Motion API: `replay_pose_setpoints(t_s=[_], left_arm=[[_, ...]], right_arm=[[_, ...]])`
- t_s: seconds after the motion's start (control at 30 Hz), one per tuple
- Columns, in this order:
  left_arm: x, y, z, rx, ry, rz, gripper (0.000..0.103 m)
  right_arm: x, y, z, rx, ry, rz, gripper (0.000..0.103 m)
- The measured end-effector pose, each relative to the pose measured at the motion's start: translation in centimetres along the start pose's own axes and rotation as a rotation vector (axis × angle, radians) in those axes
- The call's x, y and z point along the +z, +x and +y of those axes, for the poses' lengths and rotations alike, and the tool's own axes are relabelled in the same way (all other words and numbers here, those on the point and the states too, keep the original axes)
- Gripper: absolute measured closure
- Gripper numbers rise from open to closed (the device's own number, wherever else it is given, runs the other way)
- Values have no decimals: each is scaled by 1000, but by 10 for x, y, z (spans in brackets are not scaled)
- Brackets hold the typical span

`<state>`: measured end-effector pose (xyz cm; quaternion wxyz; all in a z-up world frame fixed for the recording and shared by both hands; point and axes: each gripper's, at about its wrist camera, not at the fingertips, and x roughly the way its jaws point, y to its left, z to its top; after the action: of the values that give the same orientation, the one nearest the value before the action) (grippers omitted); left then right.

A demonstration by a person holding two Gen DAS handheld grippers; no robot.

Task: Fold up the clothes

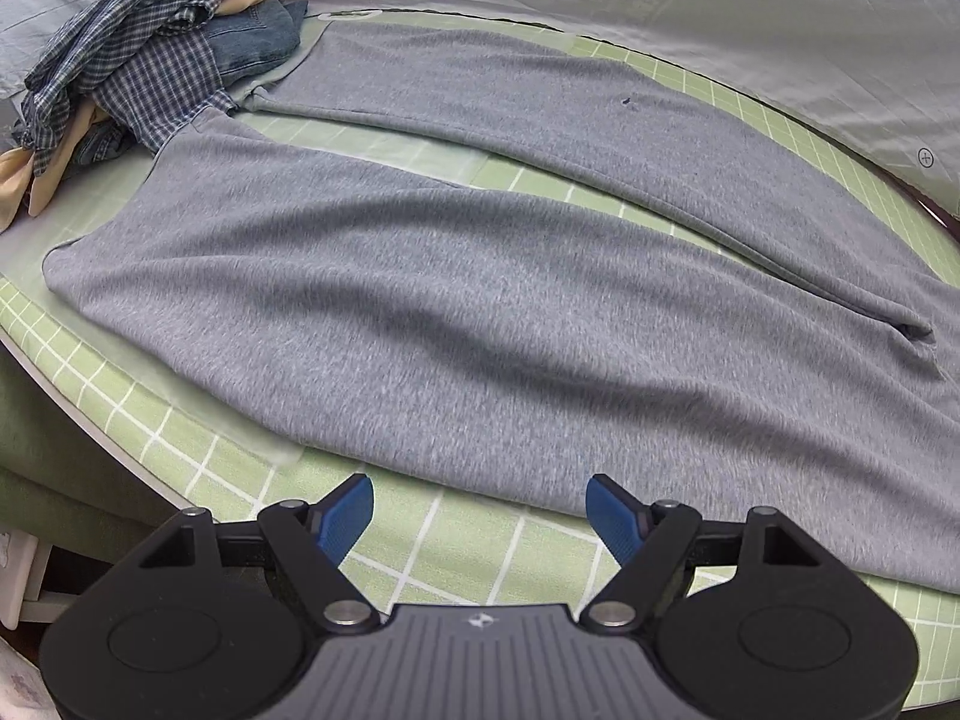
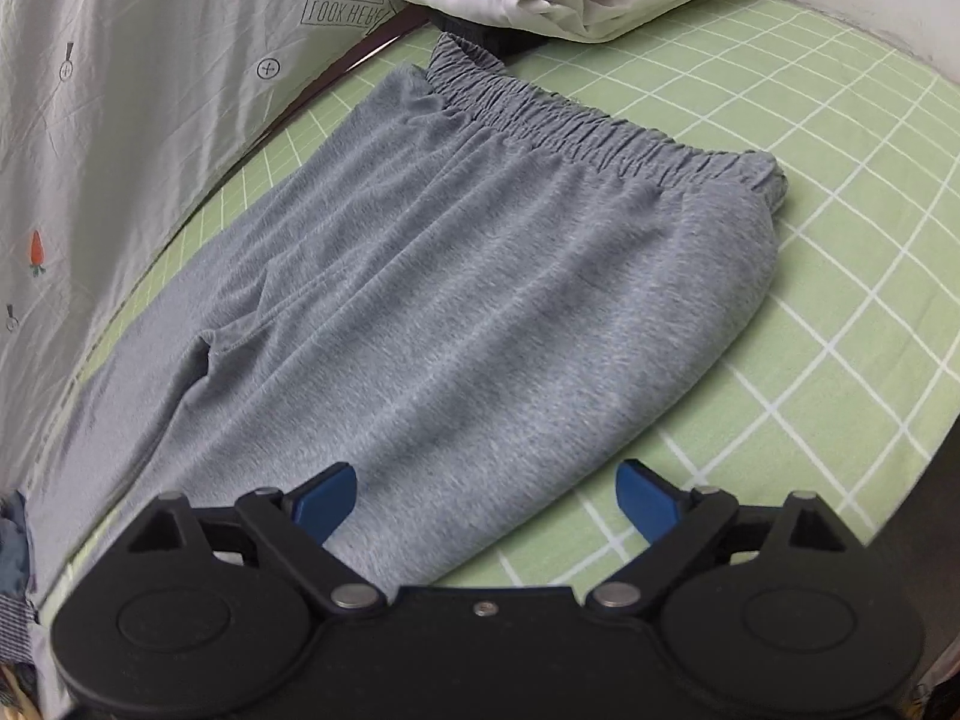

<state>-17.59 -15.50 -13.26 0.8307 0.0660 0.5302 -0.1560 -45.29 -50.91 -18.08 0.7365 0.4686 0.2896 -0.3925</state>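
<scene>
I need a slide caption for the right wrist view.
Open right gripper above grey sweatpants lying flat on the green checked sheet, waistband farthest away.

Left wrist view: the grey jersey trousers run off the frame edge right of the fingers, hiding the waist. Far ahead-left, the blue checked shirt covers most of the blue denim garment. Right wrist view: both legs are cut off left of the fingers.

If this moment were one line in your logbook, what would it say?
grey trousers: spread flat, unfolded | left gripper: open, empty, by trouser leg | right gripper: open, empty, near waistband end
</scene>
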Motion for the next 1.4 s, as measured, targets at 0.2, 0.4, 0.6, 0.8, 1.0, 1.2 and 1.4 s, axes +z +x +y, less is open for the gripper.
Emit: replay_pose_setpoints(t_s=[0.2,0.4,0.6,0.8,1.0,1.2,1.4], left_arm=[[11,3,30,-17,-102,19,24],[25,16,78,-89,-278,56,24],[39,30,137,-90,-439,75,24],[54,43,182,-100,-502,71,26],[80,56,209,-126,-459,87,41],[100,66,225,-152,-391,96,55],[107,73,247,-201,-457,105,56]], right_arm=[[-5,8,-14,169,307,26,27],[-28,14,-10,245,520,69,33],[-47,18,22,229,523,66,34],[-60,23,51,188,523,10,29],[-66,23,61,149,577,-66,25],[-70,20,58,126,625,-143,25],[-77,15,55,99,656,-189,34]])
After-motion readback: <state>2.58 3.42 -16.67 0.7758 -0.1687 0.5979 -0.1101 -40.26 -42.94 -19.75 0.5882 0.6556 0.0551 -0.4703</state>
